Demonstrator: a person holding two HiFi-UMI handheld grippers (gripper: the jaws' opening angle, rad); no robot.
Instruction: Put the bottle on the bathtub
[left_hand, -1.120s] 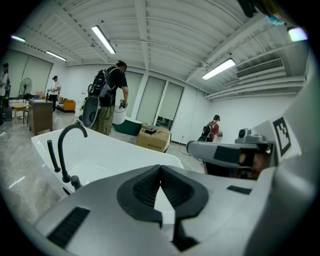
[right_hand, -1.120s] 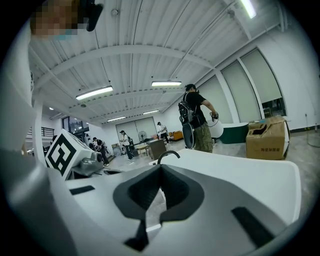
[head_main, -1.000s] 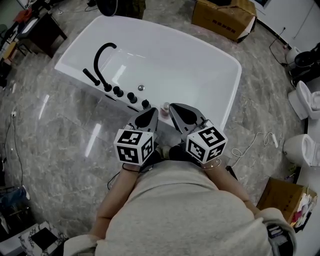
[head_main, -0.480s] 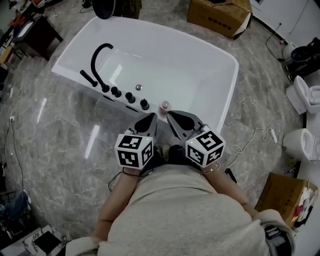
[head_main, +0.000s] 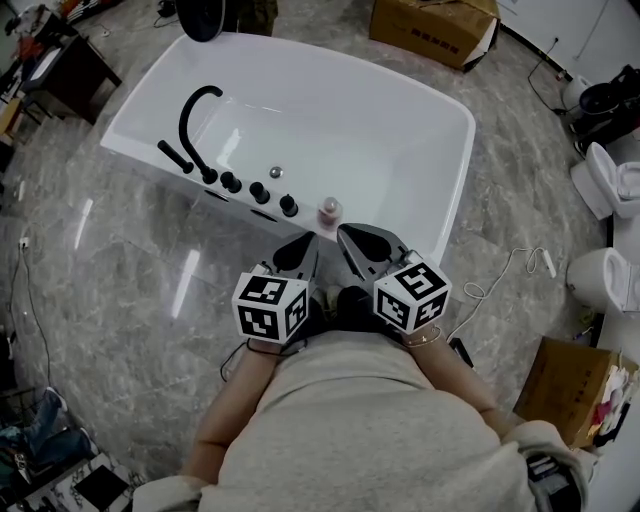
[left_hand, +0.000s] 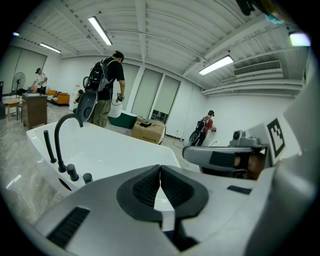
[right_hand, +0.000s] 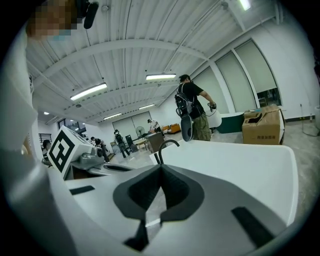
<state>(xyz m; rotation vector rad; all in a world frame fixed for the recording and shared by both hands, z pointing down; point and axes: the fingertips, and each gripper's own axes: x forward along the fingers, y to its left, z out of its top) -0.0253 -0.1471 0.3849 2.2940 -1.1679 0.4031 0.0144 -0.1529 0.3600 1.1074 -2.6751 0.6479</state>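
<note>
Head view: overhead, steeply downward, mid-distance; glossy white bathtub (head_main: 350, 120) fills upper frame. Left gripper view, right gripper view: low, close, looking along own jaws; all share tub and curved black faucet (left_hand: 56, 145).

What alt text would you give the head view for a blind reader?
From above, a person holds the left gripper and right gripper, jaws shut and empty, near a white bathtub. A small bottle stands on its near rim beside black tap knobs.
</note>
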